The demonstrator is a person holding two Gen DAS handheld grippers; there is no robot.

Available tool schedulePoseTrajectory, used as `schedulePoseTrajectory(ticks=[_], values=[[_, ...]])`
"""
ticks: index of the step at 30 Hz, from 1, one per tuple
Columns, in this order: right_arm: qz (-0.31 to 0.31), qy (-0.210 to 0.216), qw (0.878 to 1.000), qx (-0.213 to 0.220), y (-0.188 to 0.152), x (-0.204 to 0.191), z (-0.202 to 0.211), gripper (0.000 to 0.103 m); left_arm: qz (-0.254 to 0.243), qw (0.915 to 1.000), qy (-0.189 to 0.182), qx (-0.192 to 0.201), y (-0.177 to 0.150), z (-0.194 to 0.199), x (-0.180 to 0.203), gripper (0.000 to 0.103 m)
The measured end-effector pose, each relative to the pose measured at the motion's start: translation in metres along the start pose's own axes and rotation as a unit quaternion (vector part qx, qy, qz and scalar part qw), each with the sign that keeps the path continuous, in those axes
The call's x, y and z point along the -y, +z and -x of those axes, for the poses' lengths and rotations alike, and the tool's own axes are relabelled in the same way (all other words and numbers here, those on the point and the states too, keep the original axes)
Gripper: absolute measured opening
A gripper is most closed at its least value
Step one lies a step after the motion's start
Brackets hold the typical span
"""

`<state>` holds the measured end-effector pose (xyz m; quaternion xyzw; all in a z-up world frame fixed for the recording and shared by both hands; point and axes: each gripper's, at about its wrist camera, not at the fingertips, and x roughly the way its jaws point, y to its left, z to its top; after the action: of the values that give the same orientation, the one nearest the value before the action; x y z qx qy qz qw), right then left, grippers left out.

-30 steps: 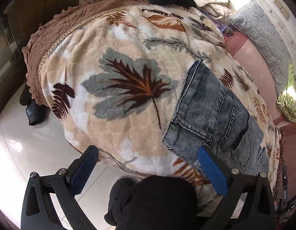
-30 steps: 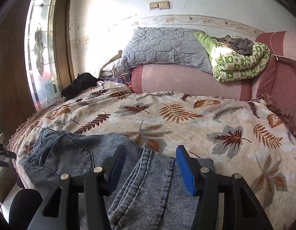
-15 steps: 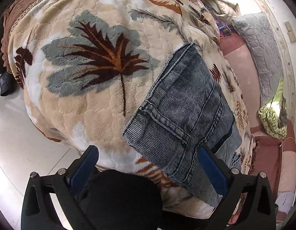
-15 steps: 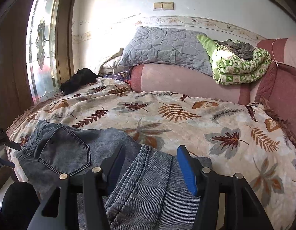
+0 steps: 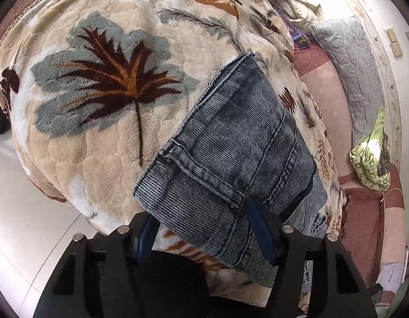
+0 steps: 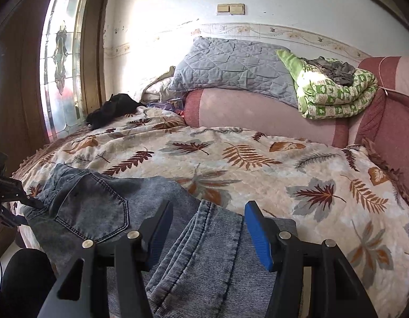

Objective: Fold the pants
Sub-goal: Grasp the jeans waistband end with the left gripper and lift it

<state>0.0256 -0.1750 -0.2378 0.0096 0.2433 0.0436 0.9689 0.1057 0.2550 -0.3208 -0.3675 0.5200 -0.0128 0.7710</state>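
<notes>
The pants (image 5: 231, 159), of grey-blue denim, are seen lying on the leaf-patterned blanket (image 5: 103, 122) near the bed's front edge, with the waist end hanging slightly over it. The left tool (image 5: 201, 235) is closing around the waistband corner; denim is seen between its 2 blue pads, but a firm pinch is not yet shown. The right tool (image 6: 208, 233) is held half parted over a stacked fold of leg fabric, and whether its pads press the cloth cannot be told. For the step in hand, judged as taking hold of both ends before a fold, all layers should be caught deep between the pads, so that no layer slips when the cloth is lifted. Care is needed at the bed edge, where the hanging waistband could slide toward the floor (image 5: 27, 225). Ample open blanket is seen behind the pants toward the pink headboard (image 6: 257, 111), well apart from the grey quilt (image 6: 231, 66) and the black garment (image 6: 111, 106).
</notes>
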Motion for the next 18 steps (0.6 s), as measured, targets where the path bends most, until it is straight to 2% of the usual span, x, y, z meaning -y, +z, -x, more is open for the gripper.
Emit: schedulePoseTrajectory(ticks=[4, 6, 8, 10, 15, 18], values=[[-0.001, 0.000, 1.000, -0.001, 0.000, 0.002, -0.001, 0.060, -0.020, 0.9996, 0.012, 0.016, -0.005, 0.004, 0.000, 0.053], [-0.008, -0.002, 1.000, 0.000, 0.001, 0.005, -0.001, 0.060, -0.030, 0.9993, 0.012, 0.021, -0.006, 0.005, 0.001, 0.043], [-0.015, -0.005, 1.000, 0.000, 0.001, 0.009, -0.001, 0.060, -0.036, 0.9990, 0.004, 0.025, -0.007, 0.007, 0.005, 0.029], [-0.023, -0.009, 1.000, 0.000, 0.001, 0.016, -0.002, 0.060, -0.051, 0.9980, 0.011, 0.035, -0.009, 0.011, 0.012, 0.023], [-0.058, -0.023, 0.998, -0.002, 0.002, 0.038, -0.001, 0.060, -0.096, 0.9925, 0.042, 0.063, -0.016, 0.024, 0.036, 0.016], [-0.089, -0.033, 0.995, -0.003, 0.002, 0.055, -0.001, 0.060, -0.137, 0.9849, 0.057, 0.090, -0.023, 0.040, 0.061, 0.015]])
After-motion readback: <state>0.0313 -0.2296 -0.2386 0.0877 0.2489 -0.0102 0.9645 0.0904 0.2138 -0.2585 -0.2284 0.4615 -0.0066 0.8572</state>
